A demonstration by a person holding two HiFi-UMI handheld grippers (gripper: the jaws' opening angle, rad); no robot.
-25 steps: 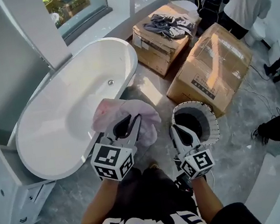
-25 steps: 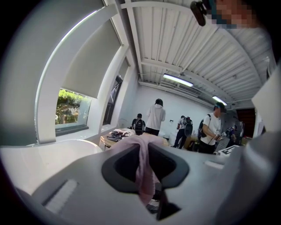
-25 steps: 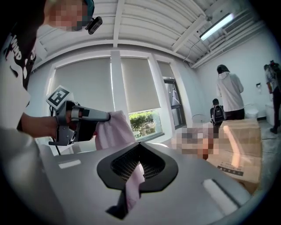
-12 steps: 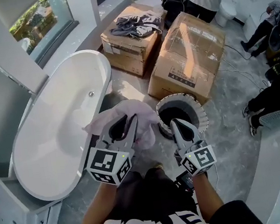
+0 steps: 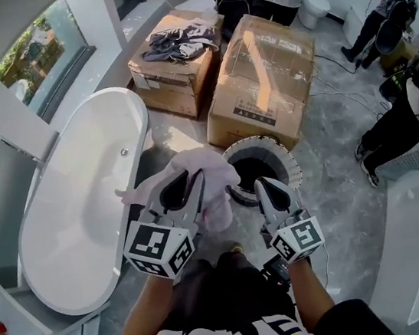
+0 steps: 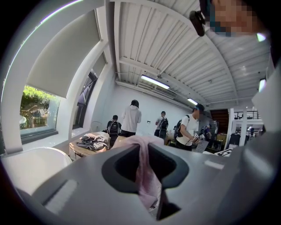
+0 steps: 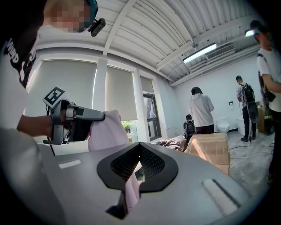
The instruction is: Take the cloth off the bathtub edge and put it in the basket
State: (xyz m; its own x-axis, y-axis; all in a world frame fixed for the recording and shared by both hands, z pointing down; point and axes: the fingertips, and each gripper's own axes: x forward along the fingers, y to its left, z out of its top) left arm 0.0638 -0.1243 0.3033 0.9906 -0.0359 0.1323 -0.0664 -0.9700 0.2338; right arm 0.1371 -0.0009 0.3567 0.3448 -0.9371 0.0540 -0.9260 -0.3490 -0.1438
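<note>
Cloth held by the left gripper, clear of the tub, next to the basket.
At frame centre, the left gripper (image 5: 188, 180) has its jaws nearly closed on the pink cloth (image 5: 210, 163), which hangs between the bathtub (image 5: 70, 221) at left and the basket (image 5: 293, 165). The right gripper (image 5: 263, 185) is at the basket's near rim, jaw tips together, apparently empty.

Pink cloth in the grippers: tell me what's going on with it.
A person holds the pink cloth clamped in the left gripper. It is off the white bathtub and hangs by the near-left rim of the round basket on the floor. The right gripper is over the basket's near edge with its jaws together, and in the head view it doesn't appear to grip the cloth. The cloth isn't in the basket yet.
</note>
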